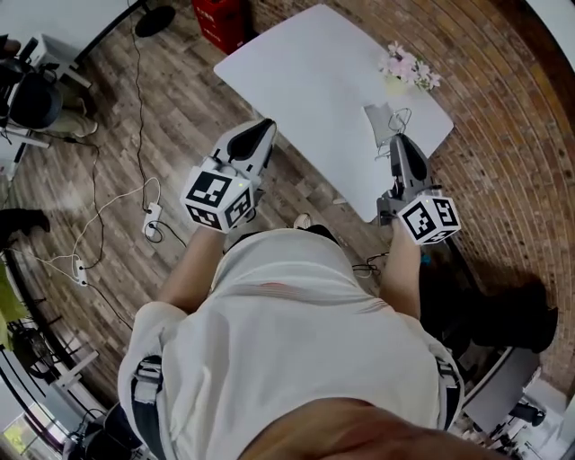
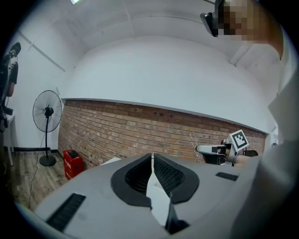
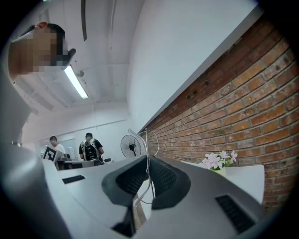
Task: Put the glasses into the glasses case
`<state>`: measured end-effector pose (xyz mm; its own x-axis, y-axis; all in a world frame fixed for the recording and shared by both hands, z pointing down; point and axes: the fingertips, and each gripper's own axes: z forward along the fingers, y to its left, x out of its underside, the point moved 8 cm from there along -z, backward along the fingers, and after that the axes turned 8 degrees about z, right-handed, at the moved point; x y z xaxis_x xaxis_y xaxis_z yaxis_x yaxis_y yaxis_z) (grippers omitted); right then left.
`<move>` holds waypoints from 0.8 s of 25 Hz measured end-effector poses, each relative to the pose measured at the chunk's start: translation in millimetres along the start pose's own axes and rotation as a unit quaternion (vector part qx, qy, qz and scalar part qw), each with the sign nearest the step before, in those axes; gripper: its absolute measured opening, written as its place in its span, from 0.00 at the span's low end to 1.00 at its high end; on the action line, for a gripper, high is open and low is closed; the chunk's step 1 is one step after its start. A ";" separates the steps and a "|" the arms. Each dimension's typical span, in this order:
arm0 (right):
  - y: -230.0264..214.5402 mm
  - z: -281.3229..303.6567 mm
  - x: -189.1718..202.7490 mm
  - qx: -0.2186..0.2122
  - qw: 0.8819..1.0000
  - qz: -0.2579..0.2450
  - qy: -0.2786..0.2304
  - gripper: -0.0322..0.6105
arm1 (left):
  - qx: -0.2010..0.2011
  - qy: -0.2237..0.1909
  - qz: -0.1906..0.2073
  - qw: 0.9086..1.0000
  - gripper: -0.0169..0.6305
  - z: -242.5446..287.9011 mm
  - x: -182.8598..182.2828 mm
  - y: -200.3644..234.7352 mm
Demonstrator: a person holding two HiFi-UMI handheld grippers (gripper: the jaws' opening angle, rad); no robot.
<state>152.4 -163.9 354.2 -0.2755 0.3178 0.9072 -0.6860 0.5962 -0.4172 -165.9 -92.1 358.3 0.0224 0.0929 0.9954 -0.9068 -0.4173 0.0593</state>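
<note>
My right gripper (image 1: pixel 397 141) is held over the near right corner of the white table (image 1: pixel 305 81), shut on thin wire-framed glasses (image 1: pixel 399 117). In the right gripper view the glasses (image 3: pixel 146 138) rise from between the closed jaws of that gripper (image 3: pixel 148 161). A grey glasses case (image 1: pixel 377 123) lies on the table just left of the glasses. My left gripper (image 1: pixel 266 125) hovers at the table's near left edge, shut with nothing in it (image 2: pixel 153 157). The left gripper view shows the right gripper (image 2: pixel 212 149) off to the right.
A small vase of pink flowers (image 1: pixel 409 68) stands at the table's far right, close to the brick wall. A red crate (image 1: pixel 220 18) and a fan base (image 1: pixel 154 20) sit on the floor beyond. Cables and a power strip (image 1: pixel 151 218) lie on the floor at left. Two people (image 3: pixel 88 149) stand far off.
</note>
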 end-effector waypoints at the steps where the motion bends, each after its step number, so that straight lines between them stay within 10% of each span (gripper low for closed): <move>1: -11.0 2.5 -3.8 0.003 1.000 0.000 0.000 0.16 | 0.002 0.000 0.001 1.000 0.07 12.3 -1.1 -1.6; 12: -100.7 21.3 -12.2 0.057 0.998 0.025 0.005 0.16 | 0.039 0.028 0.012 0.999 0.07 115.6 -1.0 -1.8; 20: -115.0 33.1 -14.5 0.156 0.987 0.029 -0.003 0.16 | 0.141 0.046 -0.007 0.989 0.07 190.4 10.6 30.6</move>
<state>213.0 -261.4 390.8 -0.3236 0.3392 0.8833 -0.8428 0.3210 -0.4320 -113.2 -276.0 385.0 -0.0159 0.1771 0.9841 -0.7528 -0.6498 0.1048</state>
